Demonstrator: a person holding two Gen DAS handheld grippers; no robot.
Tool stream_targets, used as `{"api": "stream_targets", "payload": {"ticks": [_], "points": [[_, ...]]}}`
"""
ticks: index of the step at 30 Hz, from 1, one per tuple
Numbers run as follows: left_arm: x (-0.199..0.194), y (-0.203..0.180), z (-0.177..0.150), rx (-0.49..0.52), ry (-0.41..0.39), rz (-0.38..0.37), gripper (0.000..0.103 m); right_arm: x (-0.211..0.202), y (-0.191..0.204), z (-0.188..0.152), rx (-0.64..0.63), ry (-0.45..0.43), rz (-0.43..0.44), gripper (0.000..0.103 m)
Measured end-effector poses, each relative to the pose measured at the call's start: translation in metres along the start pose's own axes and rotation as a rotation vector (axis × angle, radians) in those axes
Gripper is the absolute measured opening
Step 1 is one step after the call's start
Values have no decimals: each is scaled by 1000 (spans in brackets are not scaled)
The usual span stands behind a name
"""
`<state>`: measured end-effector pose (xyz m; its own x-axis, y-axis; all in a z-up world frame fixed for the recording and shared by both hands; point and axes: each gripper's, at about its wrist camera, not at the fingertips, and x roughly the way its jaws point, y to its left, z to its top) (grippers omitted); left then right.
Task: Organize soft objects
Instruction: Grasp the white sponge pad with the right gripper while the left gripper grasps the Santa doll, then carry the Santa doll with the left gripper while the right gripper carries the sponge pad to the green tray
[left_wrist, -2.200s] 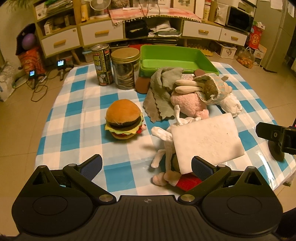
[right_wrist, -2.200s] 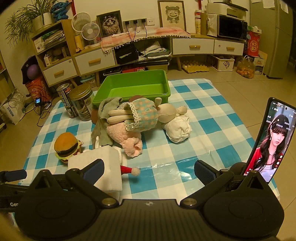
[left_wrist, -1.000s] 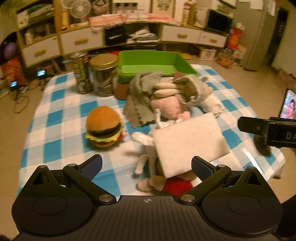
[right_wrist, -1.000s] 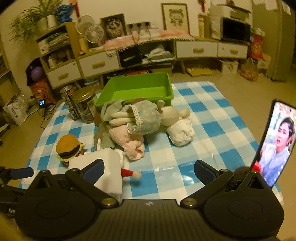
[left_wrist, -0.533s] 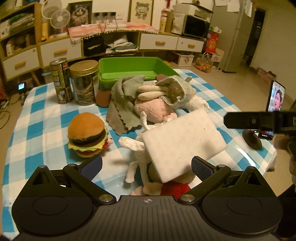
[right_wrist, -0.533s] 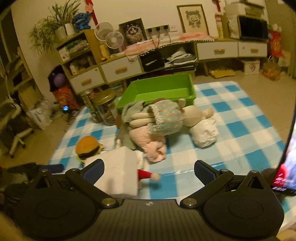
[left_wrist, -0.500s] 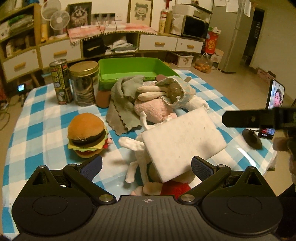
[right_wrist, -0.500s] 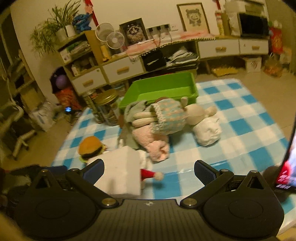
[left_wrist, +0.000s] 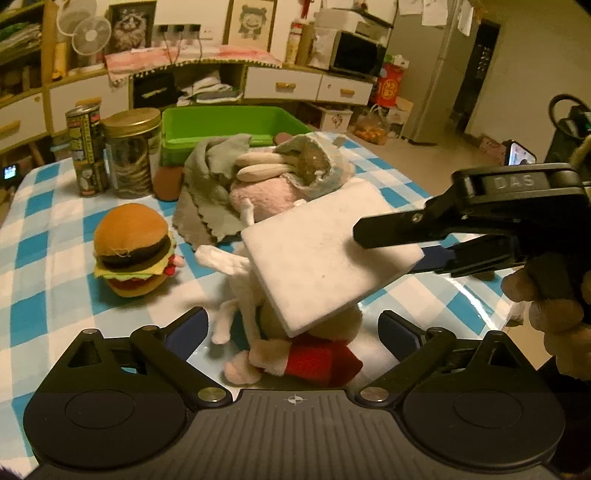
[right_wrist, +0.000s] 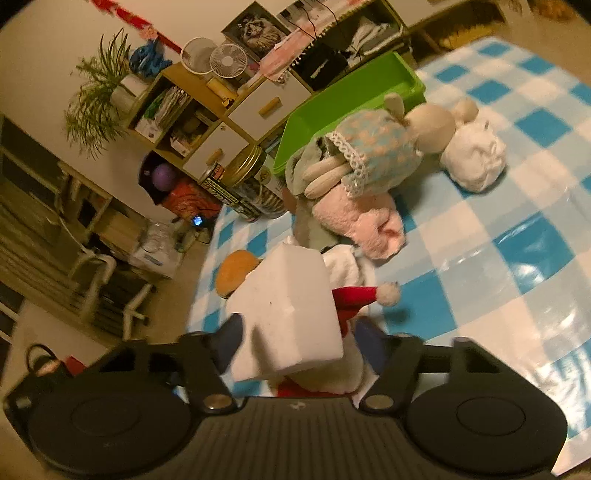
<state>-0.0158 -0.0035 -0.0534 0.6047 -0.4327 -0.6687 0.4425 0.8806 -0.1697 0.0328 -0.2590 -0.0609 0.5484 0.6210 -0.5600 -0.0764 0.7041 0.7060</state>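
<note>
A white foam slab (left_wrist: 325, 254) lies tilted on a white doll with a red hat (left_wrist: 317, 360) near the table's front edge. My right gripper (right_wrist: 299, 341) reaches in tilted, its jaws around the slab's (right_wrist: 291, 317) right edge, one finger (left_wrist: 399, 225) above and one below; it also shows in the left wrist view. My left gripper (left_wrist: 293, 328) is open and empty, just in front of the doll. A burger plush (left_wrist: 133, 249) sits to the left. A pile of a grey cloth (left_wrist: 210, 181), a pink plush (left_wrist: 266, 195) and a dressed doll (right_wrist: 373, 155) lies behind.
A green tray (left_wrist: 225, 123) stands at the back of the checked table (left_wrist: 48, 221). A can (left_wrist: 86, 147) and a gold-lidded jar (left_wrist: 133, 151) stand at the back left. A white plush (right_wrist: 474, 158) lies at the right. A phone (left_wrist: 519, 153) stands beyond the right edge.
My right gripper swung left and rolled sideways, and its jaws now straddle the foam slab's edge. The left gripper moved slightly closer to the doll.
</note>
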Motion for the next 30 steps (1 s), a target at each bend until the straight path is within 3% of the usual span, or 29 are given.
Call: {"api": "stream_targets", "payload": {"ticks": [1,6,10,18,26,30], "points": [[0,0,-1,2,-3,-3,94,1,-2,0,9,2,10,8],[4,-3,-5,6,-9,-18,92,0,-6,0,52,-2,58,2],[7,-5,-5,5,-14,-13,88,-9,-7,4,89,-29,98,1],[13,-19,-4,41,-34,-28,71,-28,-14,16,141,-126,69,1],[39,-29,-3,81,0,37,62,-35,-22,20,178,-140,45,1],[48,-28,-5,65,18,48,65,-35,-24,19,185,-136,34,1]]}}
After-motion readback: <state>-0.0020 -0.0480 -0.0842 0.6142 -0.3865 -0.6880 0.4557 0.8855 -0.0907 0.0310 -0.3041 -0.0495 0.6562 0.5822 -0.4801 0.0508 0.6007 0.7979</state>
